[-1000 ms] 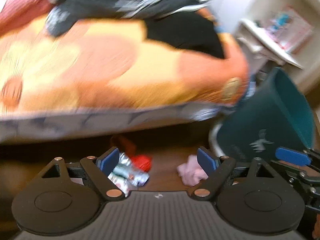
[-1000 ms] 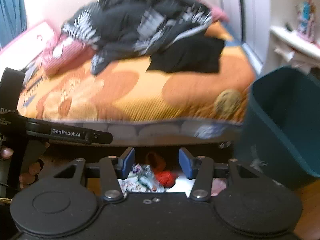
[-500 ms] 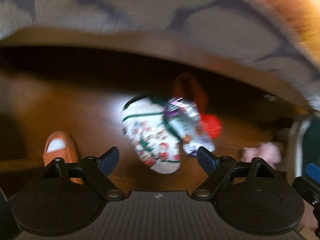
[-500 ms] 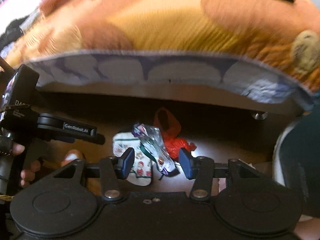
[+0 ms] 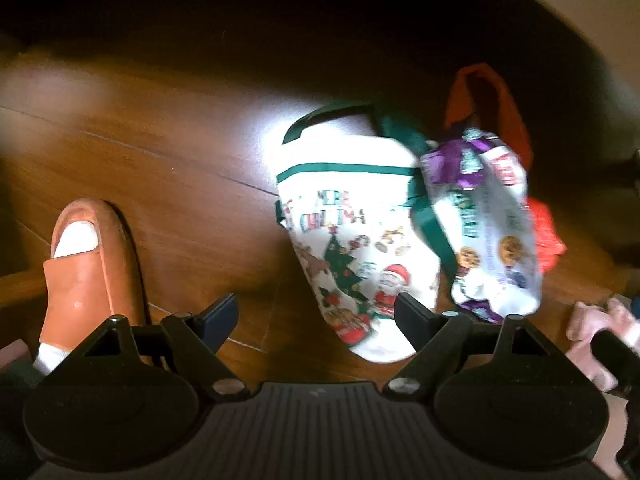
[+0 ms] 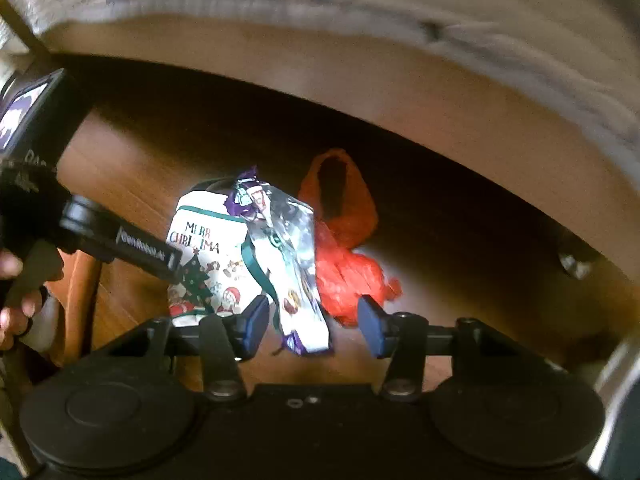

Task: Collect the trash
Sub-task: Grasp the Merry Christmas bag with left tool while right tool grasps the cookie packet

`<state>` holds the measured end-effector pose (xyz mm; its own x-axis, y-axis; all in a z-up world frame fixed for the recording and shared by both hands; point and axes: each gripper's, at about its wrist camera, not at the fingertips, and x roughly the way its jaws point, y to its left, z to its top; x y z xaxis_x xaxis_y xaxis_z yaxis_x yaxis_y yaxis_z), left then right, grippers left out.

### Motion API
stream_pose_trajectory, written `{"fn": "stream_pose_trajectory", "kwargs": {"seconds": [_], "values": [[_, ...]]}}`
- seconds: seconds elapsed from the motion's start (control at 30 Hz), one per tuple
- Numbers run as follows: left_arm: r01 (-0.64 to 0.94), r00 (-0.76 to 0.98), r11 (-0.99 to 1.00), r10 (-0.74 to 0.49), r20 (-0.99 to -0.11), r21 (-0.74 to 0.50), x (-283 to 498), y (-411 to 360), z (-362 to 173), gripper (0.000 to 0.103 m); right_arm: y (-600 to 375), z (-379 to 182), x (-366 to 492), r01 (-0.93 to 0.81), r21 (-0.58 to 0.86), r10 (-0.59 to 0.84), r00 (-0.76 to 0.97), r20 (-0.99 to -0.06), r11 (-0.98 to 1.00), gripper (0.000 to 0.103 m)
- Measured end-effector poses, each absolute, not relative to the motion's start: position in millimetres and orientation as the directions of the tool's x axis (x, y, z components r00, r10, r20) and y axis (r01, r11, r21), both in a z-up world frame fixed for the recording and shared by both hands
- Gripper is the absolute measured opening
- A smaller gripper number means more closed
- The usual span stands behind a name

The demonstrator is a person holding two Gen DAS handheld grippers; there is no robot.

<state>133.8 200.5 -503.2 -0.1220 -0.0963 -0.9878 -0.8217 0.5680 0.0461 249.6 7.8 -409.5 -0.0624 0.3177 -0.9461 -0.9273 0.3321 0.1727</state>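
Observation:
A white Christmas-print bag (image 5: 352,240) (image 6: 208,248) with green trim lies on the wooden floor beside the bed. A purple and white cookie wrapper (image 5: 484,220) (image 6: 288,264) lies across its right side, and a red plastic bag (image 5: 544,236) (image 6: 344,256) lies further right. My left gripper (image 5: 316,320) hangs open above the Christmas bag's lower end, its right pad over the bag. My right gripper (image 6: 312,326) is open with the wrapper's lower end between its pads, which do not press on it.
A foot in an orange slipper (image 5: 88,268) stands left of the trash. A crumpled pink thing (image 5: 596,320) lies at the far right. The bed's edge (image 6: 360,60) overhangs the floor behind the trash. The left gripper's body (image 6: 100,236) and a hand (image 6: 16,292) sit at the right view's left.
Both grippers dropped from facing the bed top and teal bin toward the floor. The trash pile now fills the views, close under the jaws, which kept their width.

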Motion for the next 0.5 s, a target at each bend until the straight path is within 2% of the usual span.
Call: {"fn": "stream_pose_trajectory", "kwargs": {"seconds": [0.23,0.5], "values": [[-0.843,-0.158,0.533,-0.118,-0.98,0.072,123,208,-541,0.085,31,-456,249,-0.961,0.121,0.276,-0.049,-0.96,0.249,0.049],[-0.852,-0.141,0.521,-0.152,-0.978,0.042,122,210,-562,0.084,47,-486,242,-0.985,0.071,0.265,-0.027,-0.964,0.157,0.049]]}}
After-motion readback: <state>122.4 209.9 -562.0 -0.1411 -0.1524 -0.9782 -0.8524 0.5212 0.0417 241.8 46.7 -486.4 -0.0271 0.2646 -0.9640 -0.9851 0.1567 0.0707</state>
